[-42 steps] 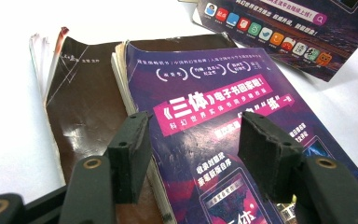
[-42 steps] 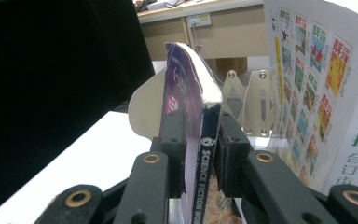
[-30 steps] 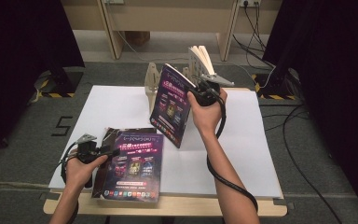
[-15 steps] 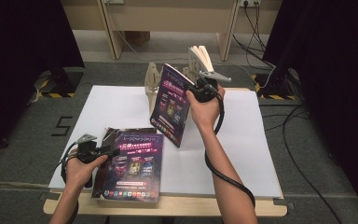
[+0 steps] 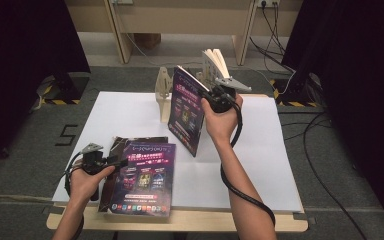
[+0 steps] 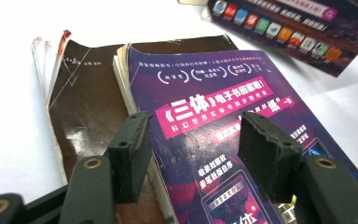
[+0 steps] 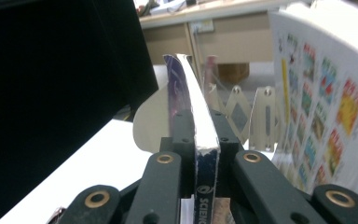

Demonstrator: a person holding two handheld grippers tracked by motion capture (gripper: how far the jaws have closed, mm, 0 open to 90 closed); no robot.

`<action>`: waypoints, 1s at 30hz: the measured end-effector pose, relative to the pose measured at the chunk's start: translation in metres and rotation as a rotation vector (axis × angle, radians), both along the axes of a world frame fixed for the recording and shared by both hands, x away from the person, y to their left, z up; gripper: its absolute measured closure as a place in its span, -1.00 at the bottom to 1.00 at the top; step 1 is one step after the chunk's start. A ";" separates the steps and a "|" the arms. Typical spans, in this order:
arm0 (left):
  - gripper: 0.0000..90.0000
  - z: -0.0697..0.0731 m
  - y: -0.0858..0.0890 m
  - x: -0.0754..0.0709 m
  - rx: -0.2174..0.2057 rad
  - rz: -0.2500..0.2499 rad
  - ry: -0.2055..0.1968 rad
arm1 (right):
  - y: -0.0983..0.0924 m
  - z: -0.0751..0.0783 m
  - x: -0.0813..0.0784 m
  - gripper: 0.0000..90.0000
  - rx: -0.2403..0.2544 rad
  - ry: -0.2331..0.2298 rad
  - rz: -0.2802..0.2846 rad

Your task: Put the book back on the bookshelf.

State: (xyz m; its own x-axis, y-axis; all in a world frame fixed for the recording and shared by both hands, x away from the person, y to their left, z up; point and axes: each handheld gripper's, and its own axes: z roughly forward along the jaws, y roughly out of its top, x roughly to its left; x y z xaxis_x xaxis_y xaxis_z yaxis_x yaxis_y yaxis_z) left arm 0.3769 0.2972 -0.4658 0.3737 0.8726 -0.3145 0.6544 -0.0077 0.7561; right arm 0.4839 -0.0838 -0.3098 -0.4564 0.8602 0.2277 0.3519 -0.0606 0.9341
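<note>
The right gripper (image 5: 211, 98), its jaws just closed, clamps a purple paperback (image 5: 187, 112) upright beside the wooden book rack (image 5: 163, 92) at twelve o'clock; the left gripper (image 5: 114, 161) hovers open over two paperbacks (image 5: 142, 177) waiting at seven o'clock.

The right gripper (image 5: 215, 97) has clamped tighter on the upright book (image 5: 187, 111) (spine between its jaws)

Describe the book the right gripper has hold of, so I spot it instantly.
On the white table, look near the far edge by the pale wooden rack. The purple-covered book stands upright there, clamped in the right gripper; its lookalike lies flat near the front edge.
</note>
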 end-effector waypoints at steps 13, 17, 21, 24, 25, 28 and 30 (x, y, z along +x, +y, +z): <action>-0.04 0.000 0.000 0.000 0.002 -0.002 -0.001 | -0.003 0.007 -0.009 0.88 -0.006 -0.087 -0.058; -0.04 -0.001 0.000 0.000 0.002 -0.003 0.000 | 0.000 0.008 -0.007 0.88 -0.013 -0.104 -0.068; -0.04 0.000 0.000 0.000 -0.002 -0.001 -0.002 | 0.003 0.009 -0.001 0.88 -0.021 -0.123 -0.076; -0.05 0.000 0.002 0.000 0.001 -0.003 -0.002 | 0.007 0.009 0.002 0.88 -0.024 -0.136 -0.081; -0.04 0.000 0.003 0.000 0.000 -0.002 -0.003 | 0.008 0.009 0.003 0.88 -0.029 -0.139 -0.083; -0.04 0.001 0.003 0.000 -0.003 0.002 -0.005 | 0.011 0.009 0.007 0.88 -0.034 -0.148 -0.090; -0.04 0.000 0.003 0.000 -0.004 0.000 -0.005 | 0.013 0.009 0.010 0.88 -0.031 -0.149 -0.096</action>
State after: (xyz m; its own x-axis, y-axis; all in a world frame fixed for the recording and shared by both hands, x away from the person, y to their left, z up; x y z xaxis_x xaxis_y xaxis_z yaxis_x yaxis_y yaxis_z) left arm 0.3769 0.3002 -0.4656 0.3750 0.8715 -0.3161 0.6508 -0.0046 0.7592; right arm 0.4935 -0.0711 -0.3011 -0.3981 0.9071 0.1367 0.2034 -0.0580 0.9774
